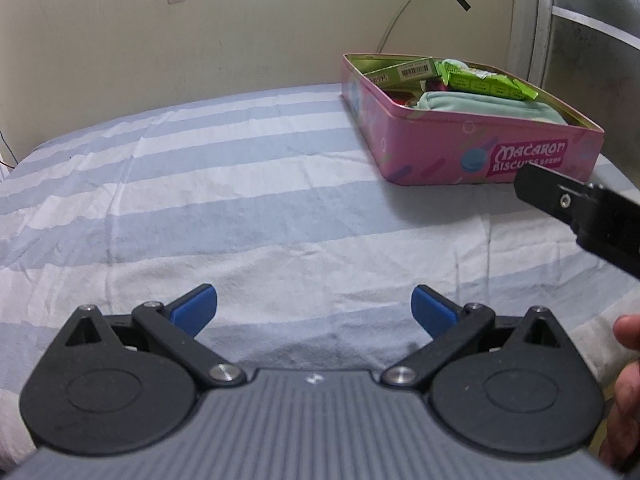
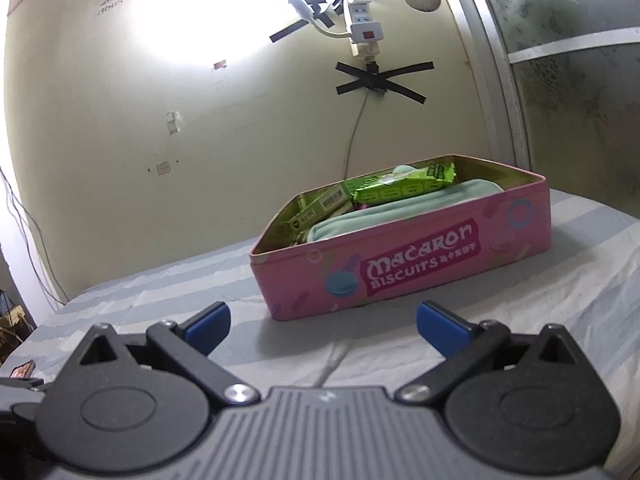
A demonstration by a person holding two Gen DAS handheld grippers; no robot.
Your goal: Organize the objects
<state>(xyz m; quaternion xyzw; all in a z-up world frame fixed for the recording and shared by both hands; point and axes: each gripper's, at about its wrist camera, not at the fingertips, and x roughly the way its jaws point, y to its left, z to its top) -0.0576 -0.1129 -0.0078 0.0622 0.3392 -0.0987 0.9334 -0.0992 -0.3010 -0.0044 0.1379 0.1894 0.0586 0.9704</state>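
The pink biscuit tin (image 2: 404, 256) sits open on the striped bedsheet (image 1: 224, 184), near the wall, and it already holds the loose items: green snack packets (image 2: 404, 188), small green boxes (image 2: 320, 206) and a mint-green pouch (image 2: 384, 212) lying along the near wall. No stray item shows on the sheet in either view, so the gathering looks finished or close to it. The left gripper (image 1: 314, 306) hangs low over bare sheet, well apart from the tin, its jaws spread wide and holding nothing. The right gripper (image 2: 322, 326) faces the tin's labelled side from just beside it, jaws likewise apart and empty, probably pulled clear so the tin stays undisturbed. A hand (image 1: 624, 392) shows at the left view's edge.
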